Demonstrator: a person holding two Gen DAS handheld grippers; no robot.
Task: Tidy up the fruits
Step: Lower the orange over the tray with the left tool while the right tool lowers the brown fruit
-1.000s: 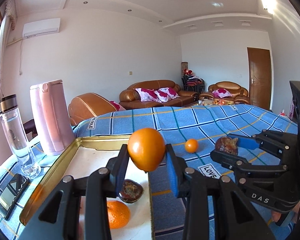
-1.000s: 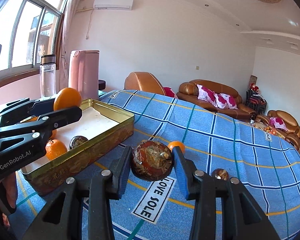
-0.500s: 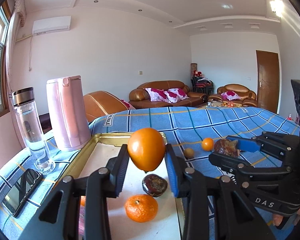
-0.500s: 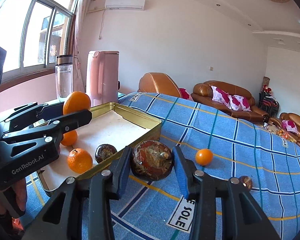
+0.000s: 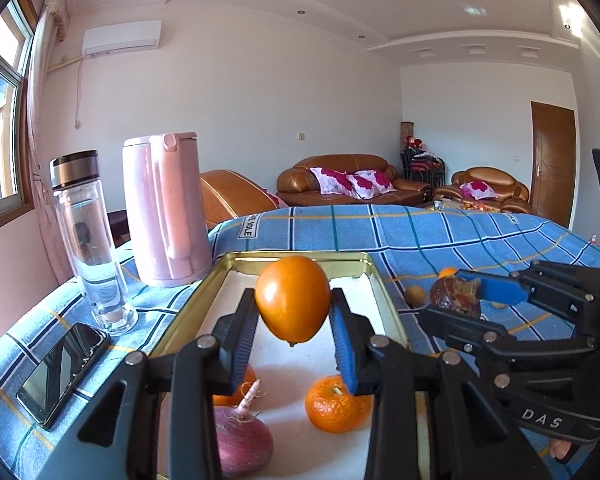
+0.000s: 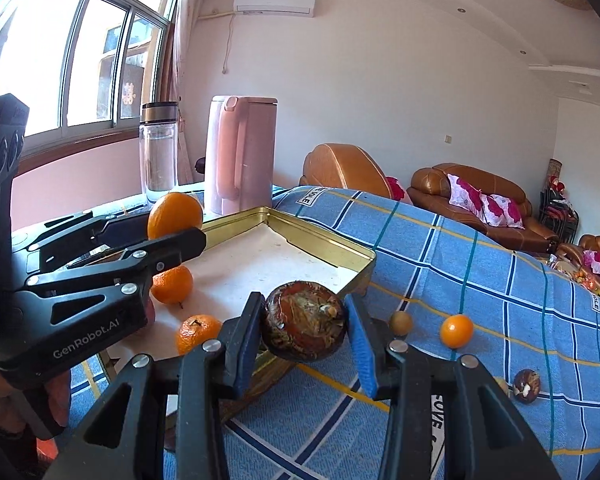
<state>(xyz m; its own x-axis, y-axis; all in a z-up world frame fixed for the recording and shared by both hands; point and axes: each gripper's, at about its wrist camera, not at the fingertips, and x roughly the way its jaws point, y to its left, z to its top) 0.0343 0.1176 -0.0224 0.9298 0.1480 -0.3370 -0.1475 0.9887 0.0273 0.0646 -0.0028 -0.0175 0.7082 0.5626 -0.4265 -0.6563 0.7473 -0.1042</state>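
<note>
My left gripper (image 5: 293,332) is shut on a smooth orange (image 5: 292,298) and holds it above the gold tray (image 5: 300,258). My right gripper (image 6: 304,332) is shut on a dark brown-red fruit (image 6: 303,326) over the tray's near right edge (image 6: 352,250). In the tray lie two mandarins (image 6: 196,334) (image 6: 172,284) and a purple root vegetable (image 5: 242,440). Each gripper shows in the other's view: the left one (image 6: 172,232), the right one (image 5: 456,296). On the blue cloth lie a small orange (image 6: 456,330), a tan round fruit (image 6: 401,323) and another dark fruit (image 6: 527,385).
A pink kettle (image 5: 164,208) and a clear bottle (image 5: 88,240) stand left of the tray. A phone (image 5: 60,372) lies on the cloth near the bottle. The blue checked cloth (image 6: 500,300) stretches to the right. Sofas stand behind.
Both grippers have moved left over the tray with their fruits. The tray, kettle and bottle have shifted toward the centre of both views. The purple root vegetable has come into view.
</note>
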